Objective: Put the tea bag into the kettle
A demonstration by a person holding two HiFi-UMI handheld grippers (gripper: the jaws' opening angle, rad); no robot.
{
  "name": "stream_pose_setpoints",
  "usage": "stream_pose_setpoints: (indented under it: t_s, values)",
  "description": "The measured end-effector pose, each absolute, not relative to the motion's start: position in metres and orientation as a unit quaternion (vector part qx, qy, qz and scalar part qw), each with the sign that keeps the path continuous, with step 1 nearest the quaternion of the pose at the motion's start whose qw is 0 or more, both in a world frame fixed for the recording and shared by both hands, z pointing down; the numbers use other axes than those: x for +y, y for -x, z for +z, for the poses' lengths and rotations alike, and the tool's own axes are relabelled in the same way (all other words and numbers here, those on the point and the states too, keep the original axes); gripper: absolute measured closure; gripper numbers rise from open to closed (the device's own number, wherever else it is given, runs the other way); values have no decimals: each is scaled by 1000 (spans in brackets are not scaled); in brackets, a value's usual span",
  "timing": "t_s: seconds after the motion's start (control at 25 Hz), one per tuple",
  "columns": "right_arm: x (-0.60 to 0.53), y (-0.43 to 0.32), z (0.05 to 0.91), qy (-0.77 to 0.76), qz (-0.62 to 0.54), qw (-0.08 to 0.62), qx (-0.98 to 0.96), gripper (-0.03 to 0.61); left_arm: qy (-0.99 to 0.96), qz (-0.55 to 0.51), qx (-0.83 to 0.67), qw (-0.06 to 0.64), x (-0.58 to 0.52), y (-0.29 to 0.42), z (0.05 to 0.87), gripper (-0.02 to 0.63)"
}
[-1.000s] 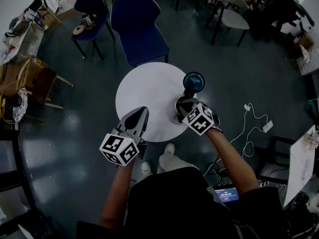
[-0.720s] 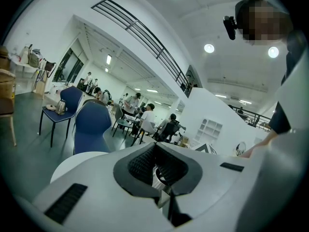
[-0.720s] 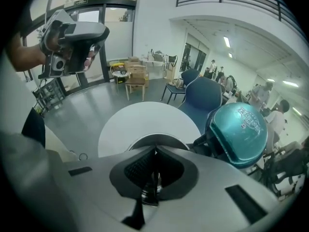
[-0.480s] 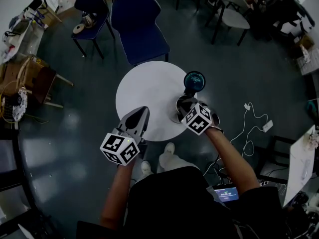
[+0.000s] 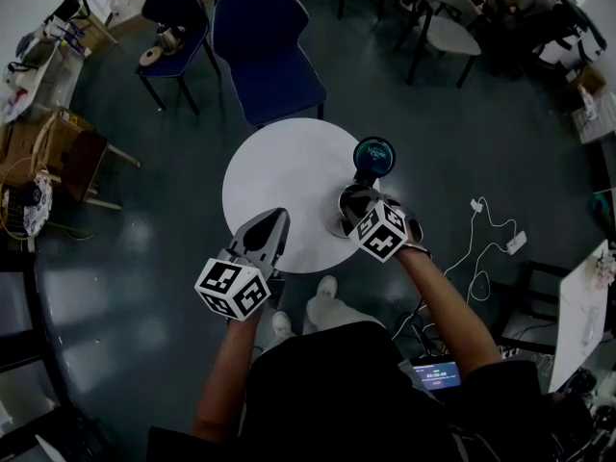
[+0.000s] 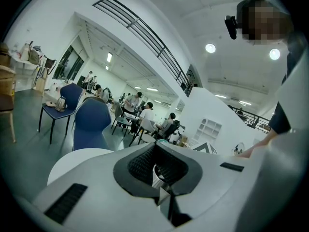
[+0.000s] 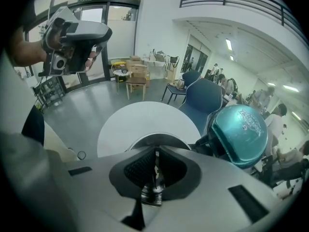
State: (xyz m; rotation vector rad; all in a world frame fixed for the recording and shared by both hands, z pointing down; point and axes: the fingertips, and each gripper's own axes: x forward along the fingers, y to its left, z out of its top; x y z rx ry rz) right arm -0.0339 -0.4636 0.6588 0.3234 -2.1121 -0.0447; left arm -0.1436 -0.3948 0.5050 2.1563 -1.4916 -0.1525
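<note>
Two handheld grippers work at a round white table (image 5: 274,176). The right gripper (image 7: 157,150) has its jaws drawn together on a thin strip, the tea bag (image 7: 155,175), which is too small to show any detail. It hangs directly over the open mouth of the kettle (image 7: 157,137), whose steel rim curves just below the jaw tips. The kettle stands at the table's right edge. Its teal lid (image 7: 240,134) is swung open and stands just beside the right gripper, on the far side. The lid carries pale print that cannot be read.

The left gripper (image 6: 157,149) has its jaws nearly together, with only a narrow slit between the pads and nothing identifiable held there. It is raised above the table's near edge, well apart from the kettle.

Each gripper carries a marker cube (image 5: 231,289) with black-and-white square patterns.

Beyond the table stands a dark blue chair (image 5: 265,51). A second blue chair (image 5: 178,12) to its left bears a small metal pot (image 5: 171,38). A white cable (image 5: 496,227) lies on the dark floor at right. Seated people occupy the background.
</note>
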Motion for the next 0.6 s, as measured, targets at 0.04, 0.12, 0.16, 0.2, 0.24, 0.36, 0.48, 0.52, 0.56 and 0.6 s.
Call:
stream_pose_setpoints:
  t_s: [0.04, 0.12, 0.16, 0.2, 0.24, 0.36, 0.48, 0.52, 0.56, 0.6]
  values:
    - [-462, 34, 659, -131, -17, 481, -867, 558, -795, -55, -548, 255, -394, 143, 506, 598]
    - [-461, 33, 658, -130, -16, 481, -867, 558, -797, -53, -545, 255, -393, 140, 506, 598]
    - [-461, 33, 658, -129, -15, 481, -867, 557, -798, -52, -543, 255, -394, 138, 506, 598]
    - [-460, 33, 658, -129, -14, 480, -867, 558, -799, -52, -542, 254, -394, 138, 506, 598]
    - [-460, 33, 657, -130, -12, 480, -868, 557, -799, -53, -542, 255, -395, 138, 505, 598]
    - [-463, 35, 655, -137, -6, 474, -870, 557, -801, -53, -540, 255, -397, 138, 506, 598]
    - [-465, 36, 650, -146, -8, 466, -872, 558, -802, -52, -537, 256, -397, 137, 508, 598]
    - [-465, 36, 648, -147, -8, 464, -873, 558, -802, -51, -537, 256, -397, 136, 508, 598]
    - [-465, 36, 645, -149, -8, 462, -874, 558, -803, -50, -536, 256, -397, 136, 508, 598]
    - [-466, 36, 642, -150, -8, 459, -876, 558, -804, -49, -535, 257, -397, 135, 508, 598]
